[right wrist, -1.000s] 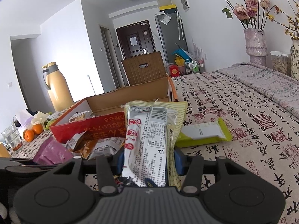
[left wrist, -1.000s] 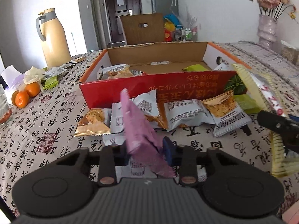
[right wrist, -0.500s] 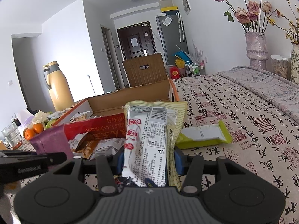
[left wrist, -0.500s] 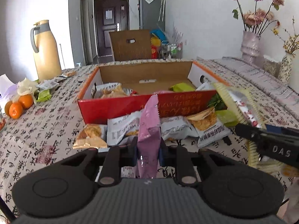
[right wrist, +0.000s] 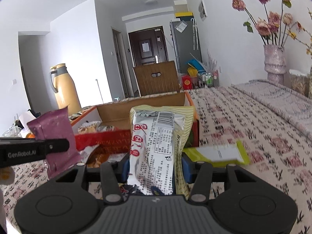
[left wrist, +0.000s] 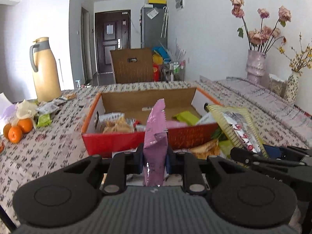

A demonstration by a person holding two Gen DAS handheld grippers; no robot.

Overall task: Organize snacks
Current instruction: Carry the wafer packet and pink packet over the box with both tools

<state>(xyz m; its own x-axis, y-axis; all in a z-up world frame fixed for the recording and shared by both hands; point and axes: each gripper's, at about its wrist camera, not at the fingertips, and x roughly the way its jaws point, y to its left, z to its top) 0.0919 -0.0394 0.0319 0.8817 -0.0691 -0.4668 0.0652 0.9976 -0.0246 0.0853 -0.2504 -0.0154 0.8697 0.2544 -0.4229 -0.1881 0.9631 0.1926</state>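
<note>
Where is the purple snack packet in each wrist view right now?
Left wrist view: purple snack packet stands upright at centre, pinched in the left claw.
Right wrist view: purple snack packet at the left edge, clamped side-on.
Shared landmark: the red cardboard box behind it.

Both views are bright with soft daylight; the white wall [right wrist: 78,58] to the left of the jaws glows almost blown out, and shadows under the jaws are faint. Fisheye distortion bends the edges, with dark corners. The left wrist view is fairly sharp. In the right wrist view the tablecloth [right wrist: 253,136] right of the jaws smears with motion blur.
</note>
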